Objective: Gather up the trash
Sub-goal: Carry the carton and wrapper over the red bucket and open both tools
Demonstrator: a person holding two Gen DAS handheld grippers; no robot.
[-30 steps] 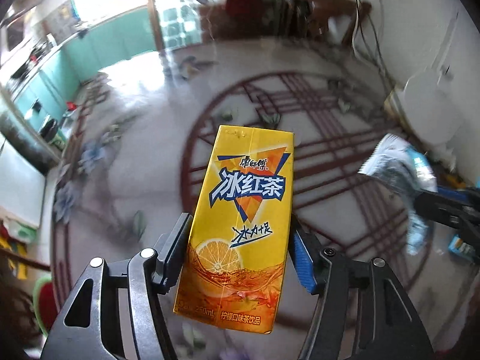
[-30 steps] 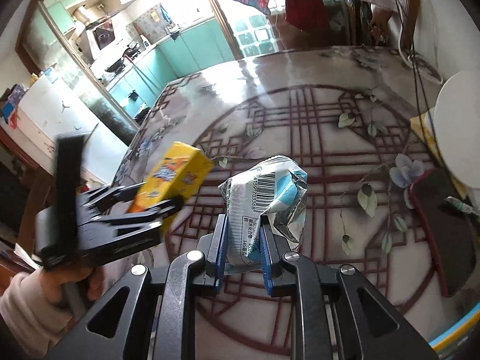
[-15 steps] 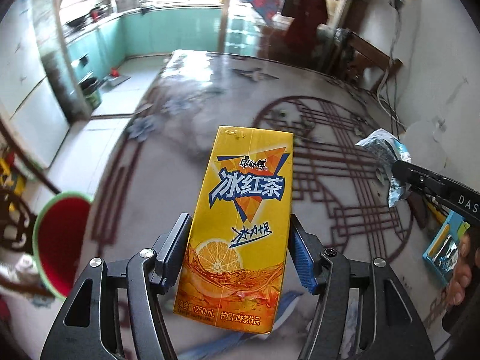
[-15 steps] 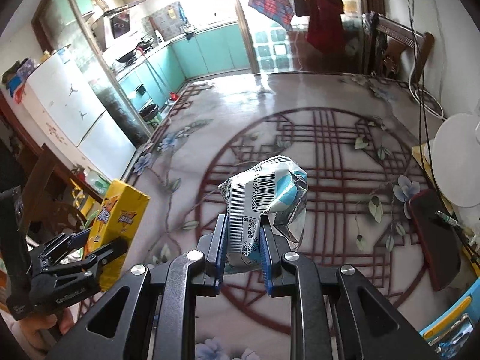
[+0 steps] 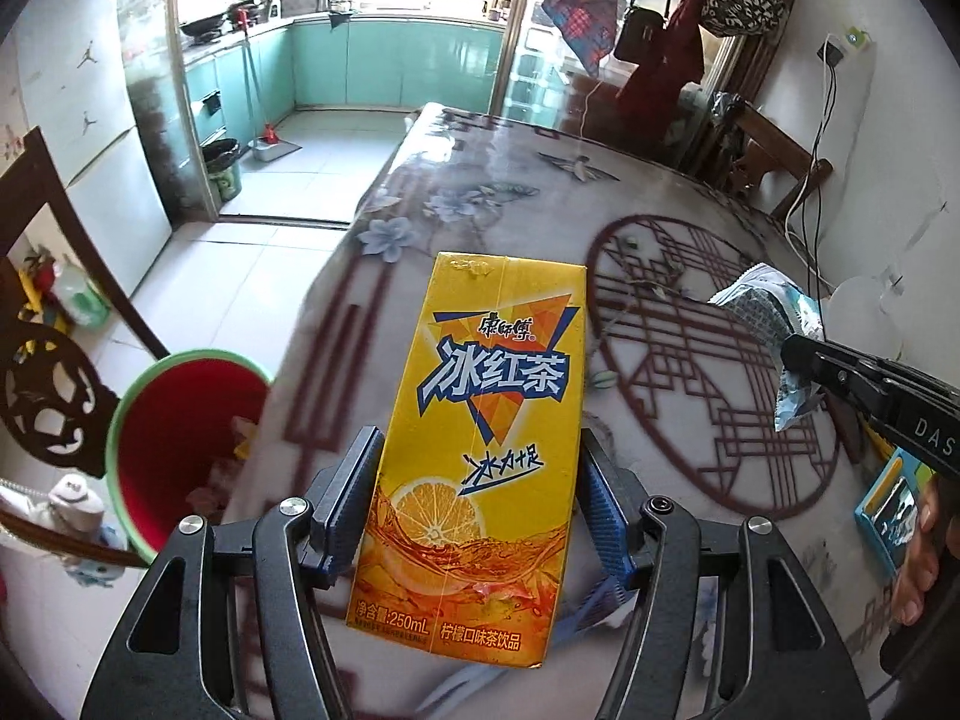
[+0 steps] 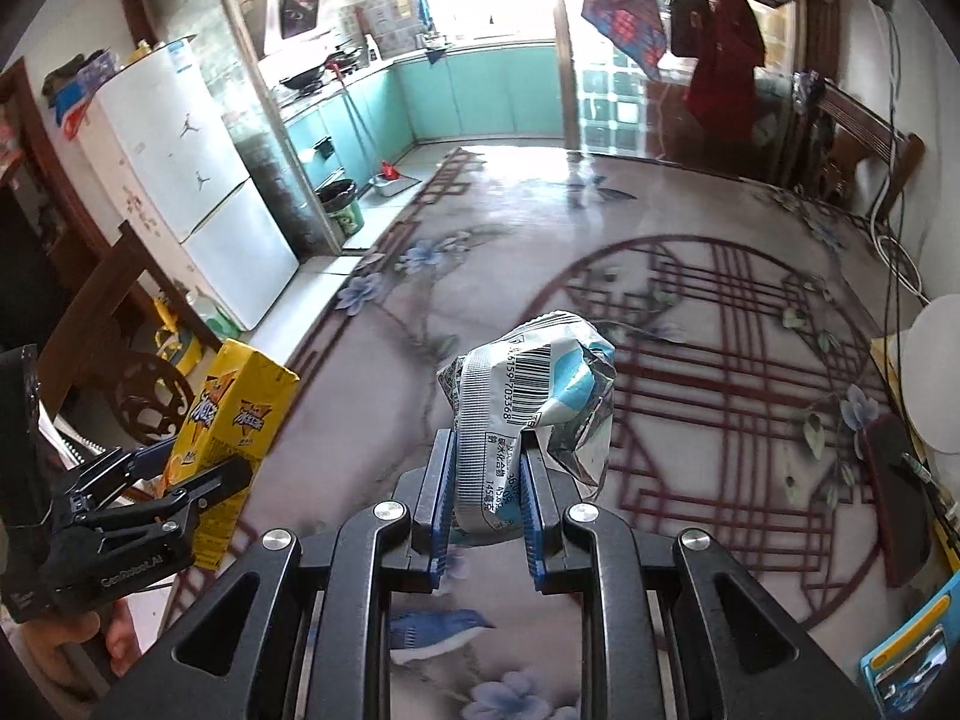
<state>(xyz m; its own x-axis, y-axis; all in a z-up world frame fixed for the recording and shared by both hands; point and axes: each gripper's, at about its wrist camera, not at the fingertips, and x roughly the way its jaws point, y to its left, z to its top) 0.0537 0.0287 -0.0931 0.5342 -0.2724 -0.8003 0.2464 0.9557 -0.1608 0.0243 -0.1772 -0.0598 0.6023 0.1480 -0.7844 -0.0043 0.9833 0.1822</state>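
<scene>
My left gripper (image 5: 480, 498) is shut on a yellow iced tea carton (image 5: 480, 444), held upright above the table's left edge; the carton also shows in the right wrist view (image 6: 234, 414). My right gripper (image 6: 485, 492) is shut on a crumpled silver and blue wrapper (image 6: 534, 396), held above the table; the wrapper also shows in the left wrist view (image 5: 774, 324). A red bin with a green rim (image 5: 180, 444) stands on the floor beside the table, left of and below the carton, with some scraps inside.
The table (image 5: 510, 192) has a floral cloth with a red lattice circle. A blue box (image 5: 888, 510) and a dark red phone (image 6: 900, 492) lie at its right. A wooden chair (image 5: 54, 360) stands left of the bin. The kitchen with a fridge (image 6: 180, 180) lies beyond.
Both grippers moved left toward the table's edge with their loads. The red bin came into the left wrist view and now sits closer, just left of the carton.
</scene>
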